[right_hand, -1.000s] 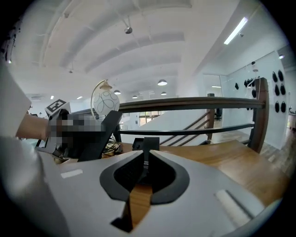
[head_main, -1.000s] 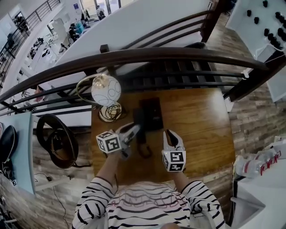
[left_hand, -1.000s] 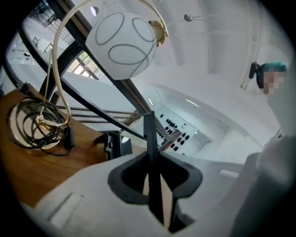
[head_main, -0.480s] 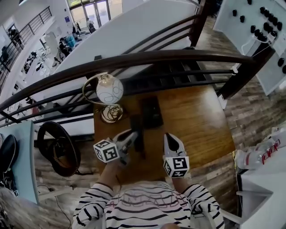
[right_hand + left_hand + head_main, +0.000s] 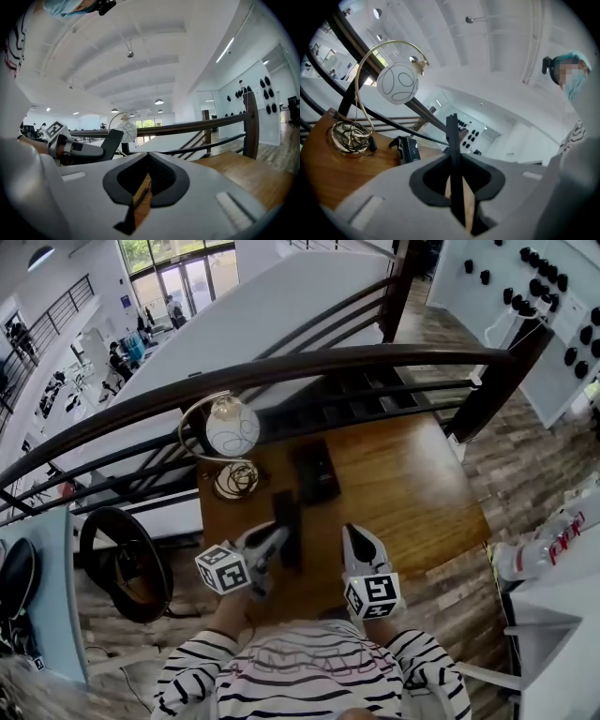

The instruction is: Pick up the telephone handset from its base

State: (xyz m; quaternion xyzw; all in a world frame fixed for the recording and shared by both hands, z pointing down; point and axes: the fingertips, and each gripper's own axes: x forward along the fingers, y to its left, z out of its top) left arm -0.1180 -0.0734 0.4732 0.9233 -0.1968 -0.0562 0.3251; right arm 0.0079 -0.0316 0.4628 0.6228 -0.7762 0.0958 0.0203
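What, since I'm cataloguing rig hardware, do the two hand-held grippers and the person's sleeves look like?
The left gripper and right gripper both have light grey, tapering shells with black pads lining the jaws. Each carries a white cube printed with black square markers: the left cube and the right cube. The sleeves are long and white with thin black stripes.

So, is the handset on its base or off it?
Off. The left gripper is shut on the handset, and the base sits apart from it, farther along the table.
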